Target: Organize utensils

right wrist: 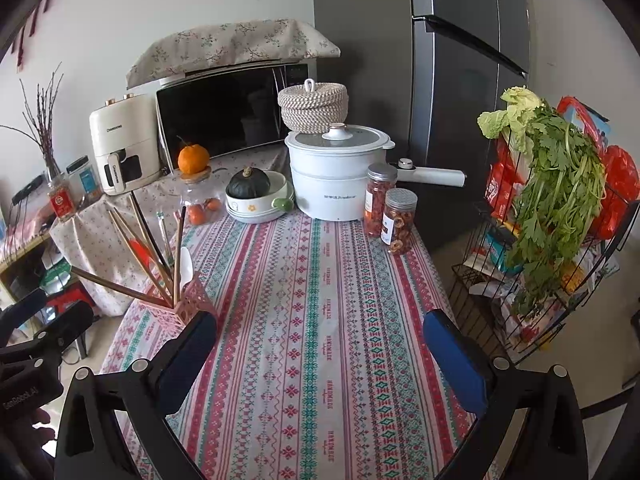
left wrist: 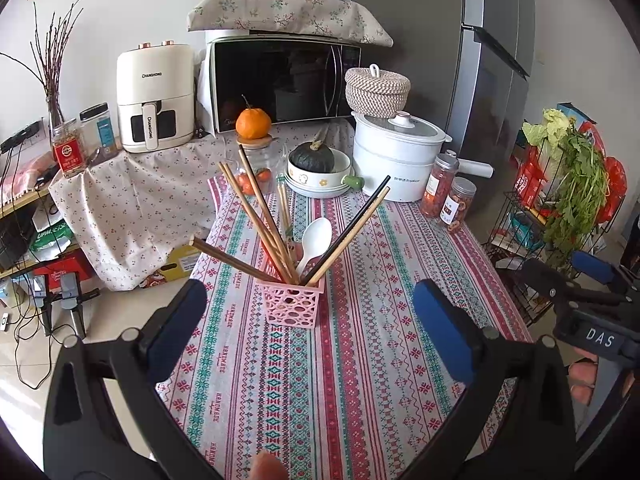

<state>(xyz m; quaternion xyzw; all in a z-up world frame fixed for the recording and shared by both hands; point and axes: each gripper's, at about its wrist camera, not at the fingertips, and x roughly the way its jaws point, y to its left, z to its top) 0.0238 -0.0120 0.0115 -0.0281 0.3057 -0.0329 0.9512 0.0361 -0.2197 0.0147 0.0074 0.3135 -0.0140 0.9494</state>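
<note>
Chopsticks point(left wrist: 256, 216) and a spoon point(left wrist: 314, 242) are seen in a basket point(left wrist: 290, 302) on the worktop point(left wrist: 360, 360), with a pot point(left wrist: 394, 160) behind and a rack point(right wrist: 540, 280) at right.

You are in a home kitchen. A tall grey fridge point(right wrist: 460, 80) stands in the corner behind your worktop point(right wrist: 320, 300), which wears a striped patterned cloth. Beside it a microwave point(left wrist: 280, 80) sits under a floral cover, with a cream air fryer point(left wrist: 154, 100) just to its left. A white lidded cooking pot point(right wrist: 336, 176), jars of dried fruit point(right wrist: 398, 220), a tangerine point(left wrist: 253, 122) and a wire rack point(right wrist: 540, 280) loaded with leafy greens point(right wrist: 560, 184) give it away.
</note>
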